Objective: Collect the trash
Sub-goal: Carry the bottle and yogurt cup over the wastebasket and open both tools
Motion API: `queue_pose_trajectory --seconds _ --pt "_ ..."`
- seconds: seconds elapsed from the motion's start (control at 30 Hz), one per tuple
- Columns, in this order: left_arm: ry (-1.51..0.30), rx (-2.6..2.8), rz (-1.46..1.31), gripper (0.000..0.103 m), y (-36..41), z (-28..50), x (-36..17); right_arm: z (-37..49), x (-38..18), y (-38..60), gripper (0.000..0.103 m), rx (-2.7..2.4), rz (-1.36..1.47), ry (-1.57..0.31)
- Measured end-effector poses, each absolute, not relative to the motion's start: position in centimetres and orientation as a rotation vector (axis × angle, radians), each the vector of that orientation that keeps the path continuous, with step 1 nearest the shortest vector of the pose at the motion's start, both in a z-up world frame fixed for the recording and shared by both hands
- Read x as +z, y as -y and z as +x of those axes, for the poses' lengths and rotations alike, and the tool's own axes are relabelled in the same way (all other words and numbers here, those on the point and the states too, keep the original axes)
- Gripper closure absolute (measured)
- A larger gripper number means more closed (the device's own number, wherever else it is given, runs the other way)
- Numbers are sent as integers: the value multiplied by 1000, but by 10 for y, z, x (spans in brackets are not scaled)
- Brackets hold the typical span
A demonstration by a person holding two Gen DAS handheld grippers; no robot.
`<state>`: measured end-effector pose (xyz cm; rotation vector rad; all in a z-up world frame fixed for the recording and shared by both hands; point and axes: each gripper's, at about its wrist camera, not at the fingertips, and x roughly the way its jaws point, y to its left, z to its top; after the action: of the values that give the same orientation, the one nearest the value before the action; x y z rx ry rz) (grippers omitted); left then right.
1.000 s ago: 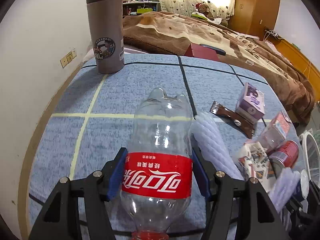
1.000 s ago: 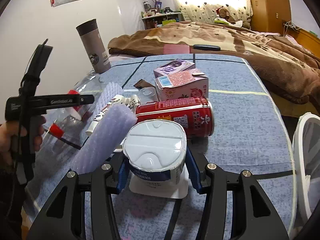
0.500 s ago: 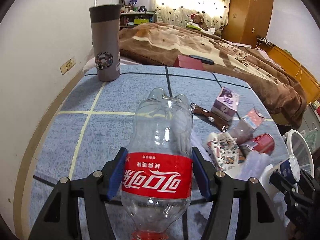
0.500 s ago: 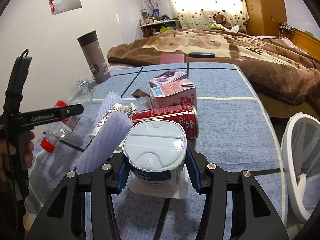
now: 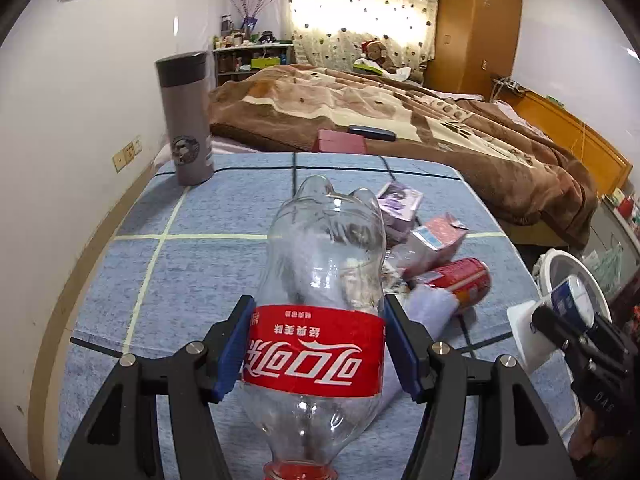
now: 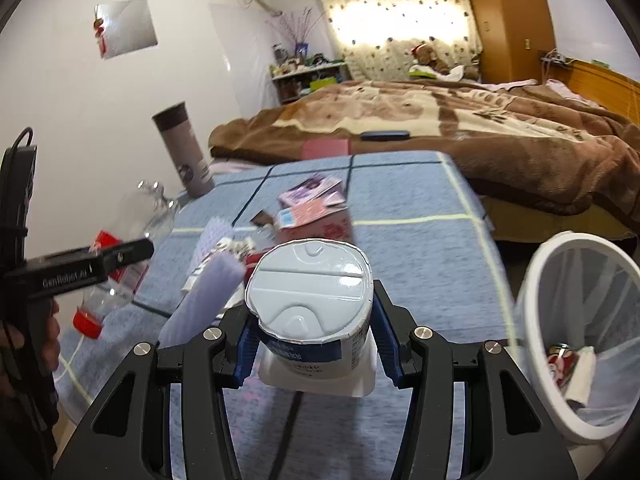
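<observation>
Left gripper (image 5: 316,344): my fingers (image 5: 234,346) are clamped on the empty cola bottle (image 5: 320,300) across its red label, cap end toward the camera, base pointing out over the bench (image 5: 224,264). Bottle is clear of the cloth, nothing under it. Grip looks square, no slip that I can see.

Middle of the bench: leftover pile, namely a red can (image 5: 460,280), a pink carton (image 5: 438,236), a purple box (image 5: 400,200) and a white ribbed roll (image 6: 204,304). The grey thermos (image 5: 186,120) stands upright at the far left corner; I judge it's not trash, so leave it.

Right gripper (image 6: 310,336): fingers closed on the white lidded cup (image 6: 308,292), pads on the sides just under the foil lid. It's held above the bench too.

Far right: the white mesh bin (image 6: 536,280) sits off the bench edge, lower than the top, already with some scraps inside.

How I'd run the drop:
- cup first, it's the nearer one; carry it over the rim, centre it above the opening, then let go.
- keep the left side back until the right clears, as the two grippers are close in both views.
- bottle is long: tip it base-down into the bin so it doesn't bridge the rim and bounce out.
- cross above the pile to avoid knocking the can rolling.
</observation>
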<state>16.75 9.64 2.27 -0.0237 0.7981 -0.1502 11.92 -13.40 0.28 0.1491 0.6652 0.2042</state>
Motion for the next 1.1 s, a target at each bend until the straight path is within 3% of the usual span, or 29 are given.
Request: queue_pose_trajectory --seconds 1.1 --pt "-775 -539 74 38 118 140 38 85 22 272 52 -83 231 -574"
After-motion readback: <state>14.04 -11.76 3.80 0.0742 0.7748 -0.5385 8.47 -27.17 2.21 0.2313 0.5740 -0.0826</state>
